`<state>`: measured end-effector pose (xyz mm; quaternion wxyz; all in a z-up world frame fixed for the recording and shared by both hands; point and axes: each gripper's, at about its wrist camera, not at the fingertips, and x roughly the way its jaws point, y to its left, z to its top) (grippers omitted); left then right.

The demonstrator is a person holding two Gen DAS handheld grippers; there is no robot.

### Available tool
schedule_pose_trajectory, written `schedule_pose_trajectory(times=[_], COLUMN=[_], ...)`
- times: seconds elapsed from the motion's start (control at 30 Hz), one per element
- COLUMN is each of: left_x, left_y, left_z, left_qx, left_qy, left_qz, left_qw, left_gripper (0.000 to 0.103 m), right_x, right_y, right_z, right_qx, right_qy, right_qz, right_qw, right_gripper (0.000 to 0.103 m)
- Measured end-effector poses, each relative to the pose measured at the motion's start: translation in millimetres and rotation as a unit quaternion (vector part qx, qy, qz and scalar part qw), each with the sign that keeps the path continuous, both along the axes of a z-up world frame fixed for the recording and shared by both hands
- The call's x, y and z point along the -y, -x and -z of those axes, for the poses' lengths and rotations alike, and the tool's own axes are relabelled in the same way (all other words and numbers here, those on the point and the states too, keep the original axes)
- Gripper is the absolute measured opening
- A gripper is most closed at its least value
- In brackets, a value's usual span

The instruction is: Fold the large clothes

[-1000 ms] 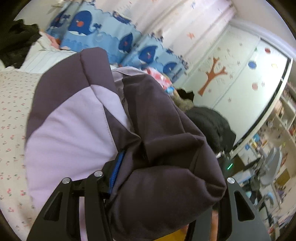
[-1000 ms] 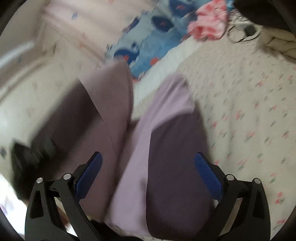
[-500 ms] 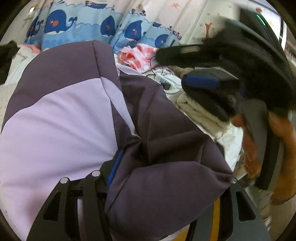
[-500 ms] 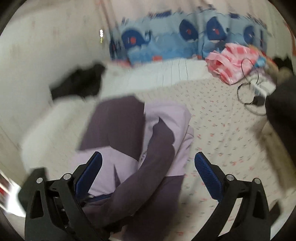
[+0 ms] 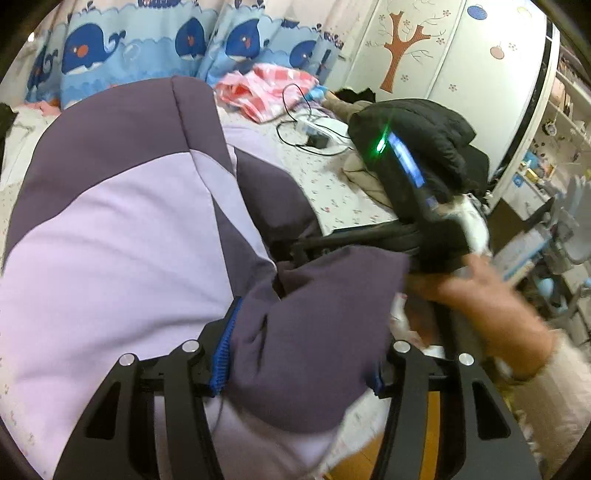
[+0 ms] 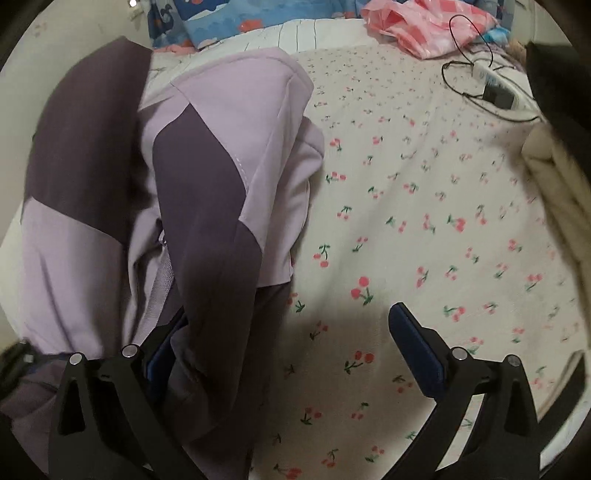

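Where jacket (image 6: 229, 155) ends (right edge), bare bedsheet (image 6: 424, 221).

1 two-tone purple jacket (image 6: 207, 192) is lying at the left of the cherry-print bed (image 6: 424, 206). 2 tools are showing: the left tool (image 5: 299, 358) near the bottom of its own view and the right tool (image 6: 288, 354) low in its view. 1 hand (image 5: 476, 295) is showing at the right. 1 pink checked garment (image 6: 424, 29) is sitting at the far side, 1 black cable (image 6: 469, 74) is lying beside it, and 1 black puffer jacket (image 5: 424, 140) is resting at the far right. 5 blue whales are showing on the far curtain (image 5: 147, 48).
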<state>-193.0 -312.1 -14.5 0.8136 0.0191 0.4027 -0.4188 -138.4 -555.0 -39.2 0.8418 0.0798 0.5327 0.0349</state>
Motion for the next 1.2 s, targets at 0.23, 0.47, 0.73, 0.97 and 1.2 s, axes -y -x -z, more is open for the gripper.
schedule_pose_trajectory(times=[0.23, 0.47, 0.73, 0.97, 1.2], left_x=[-50, 3, 28, 0, -178], left_y=[15, -29, -2, 4, -59], left_z=[-43, 18, 37, 10, -15], left_qx=[-0.013, -0.061, -0.002, -0.046, -0.104], left_qy=[0.081, 0.010, -0.045, 0.005, 0.173], left_qz=[0.005, 0.017, 0.044, 0.083, -0.155], left_qw=[0.9966, 0.9979, 0.9980, 0.9955, 0.9670], left_gripper=[0.055, 0.064, 0.064, 0.064, 0.076], right_x=[12, 25, -8, -12, -8], right_y=[17, 25, -22, -33, -22], right_z=[18, -2, -91, -5, 0], right_qx=[0.044, 0.040, 0.083, 0.064, 0.072], right_qy=[-0.048, -0.068, -0.122, -0.123, -0.131], right_qz=[0.009, 0.020, -0.024, 0.027, 0.039], right_qw=[0.998, 0.997, 0.989, 0.990, 0.988], right_gripper=[0.097, 0.097, 0.097, 0.097, 0.097])
